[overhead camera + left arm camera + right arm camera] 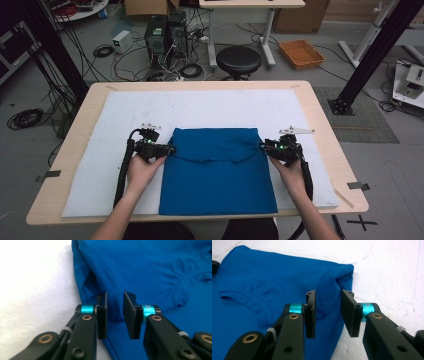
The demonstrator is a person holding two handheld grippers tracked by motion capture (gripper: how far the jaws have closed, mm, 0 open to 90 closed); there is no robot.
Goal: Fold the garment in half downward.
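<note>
A blue shirt [217, 170] lies folded on the white mat [200, 107], its top part turned down so the collar curve shows across the middle. My left gripper [170, 149] sits at the shirt's left edge, at the fold. In the left gripper view its jaws [115, 315] stand apart just above the folded blue cloth [150, 265], not pressing on it. My right gripper [264, 146] is at the shirt's right edge. In the right gripper view it [328, 313] is open too, over the folded corner of the shirt [262, 277].
The mat covers most of a wooden table [320, 115]. Beyond the far edge stand a black stool [238, 60], computer towers [165, 32] with loose cables, and an orange tray [301, 53] on the floor. Black frame posts rise at both far corners.
</note>
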